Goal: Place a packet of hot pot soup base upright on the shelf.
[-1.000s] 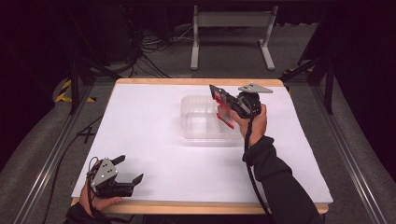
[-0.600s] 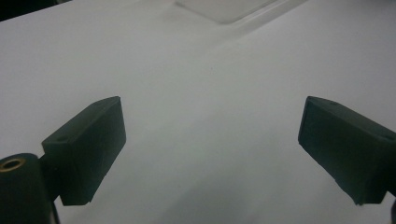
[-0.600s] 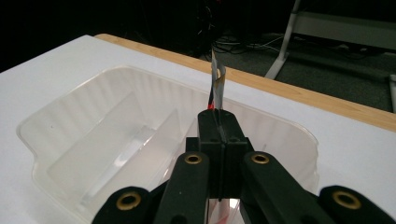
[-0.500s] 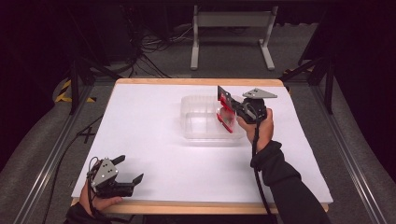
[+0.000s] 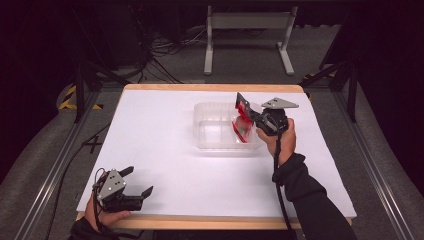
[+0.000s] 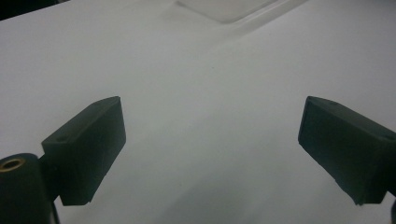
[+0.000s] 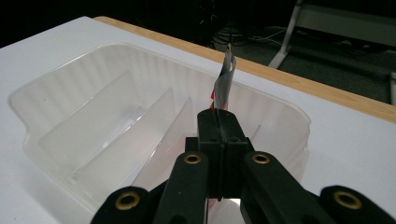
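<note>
Jaws of the right gripper are pressed together on a thin red and black packet, pinching its edge; the packet hangs above the right end of a clear plastic tray with ribbed walls and inner dividers, on the far half of the white table; whether it touches the tray is hard to tell. Near the front left edge the left gripper rests low, jaws spread wide with nothing between them.
</note>
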Demonstrator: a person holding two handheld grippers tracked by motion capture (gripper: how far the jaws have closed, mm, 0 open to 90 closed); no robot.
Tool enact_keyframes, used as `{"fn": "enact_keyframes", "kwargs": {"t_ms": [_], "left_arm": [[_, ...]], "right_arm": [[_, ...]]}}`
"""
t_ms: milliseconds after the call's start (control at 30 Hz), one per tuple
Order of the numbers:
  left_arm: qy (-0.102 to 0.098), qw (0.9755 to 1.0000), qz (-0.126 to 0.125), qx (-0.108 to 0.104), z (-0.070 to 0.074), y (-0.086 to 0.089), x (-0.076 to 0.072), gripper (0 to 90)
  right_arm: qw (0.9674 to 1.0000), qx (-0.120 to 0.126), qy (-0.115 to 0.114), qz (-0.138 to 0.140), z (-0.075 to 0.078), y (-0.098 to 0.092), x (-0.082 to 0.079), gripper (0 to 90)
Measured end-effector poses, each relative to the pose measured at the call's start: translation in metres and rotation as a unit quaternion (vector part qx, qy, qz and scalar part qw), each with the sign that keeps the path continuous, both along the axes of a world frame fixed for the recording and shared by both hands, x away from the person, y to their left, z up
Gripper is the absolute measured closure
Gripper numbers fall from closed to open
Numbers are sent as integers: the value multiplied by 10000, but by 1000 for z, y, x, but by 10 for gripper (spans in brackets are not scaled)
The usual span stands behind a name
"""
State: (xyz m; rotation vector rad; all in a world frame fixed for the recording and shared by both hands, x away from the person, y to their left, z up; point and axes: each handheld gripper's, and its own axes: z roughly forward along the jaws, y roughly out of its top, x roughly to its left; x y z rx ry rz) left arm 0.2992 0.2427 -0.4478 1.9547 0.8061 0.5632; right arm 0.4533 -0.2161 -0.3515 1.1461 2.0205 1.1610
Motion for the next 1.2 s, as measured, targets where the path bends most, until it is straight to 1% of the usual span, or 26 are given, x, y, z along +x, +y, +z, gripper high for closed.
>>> {"fn": "enact_keyframes", "kwargs": {"t_ms": [133, 200, 267, 433, 567, 700, 800, 1000, 1100, 1200], "left_arm": [[11, 10000, 7, 5, 0, 0, 0, 82], [10, 10000, -6, 16, 0, 0, 0, 83], [17, 10000, 7, 14, 0, 0, 0, 82], [23, 10000, 4, 16, 0, 0, 0, 82], [37, 10000, 9, 14, 0, 0, 0, 82], [41, 10000, 5, 17, 0, 0, 1, 82], [39, 10000, 4, 10, 0, 0, 1, 82], [34, 10000, 15, 23, 0, 0, 0, 82], [37, 10000, 7, 21, 0, 0, 1, 82], [37, 10000, 7, 22, -1, 0, 1, 82]], "right_arm": [[10000, -77, -1, 25, 0, 0, 0, 897], [9999, -79, -31, 101, 1, 1, 0, 894], [9999, -112, -48, 104, 0, 1, 0, 890], [9998, -123, 10, 149, -2, 1, 2, 871], [9994, -296, 81, 190, -4, 4, 6, 852], [9990, -350, 133, 231, -5, 4, 9, 843], [9985, -452, 152, 275, -4, 5, 9, 838], [9981, -492, 198, 319, -3, 3, 9, 820], [9980, -469, 209, 365, -1, 1, 8, 816], [9977, -534, 189, 383, 2, -2, 6, 815]]}}
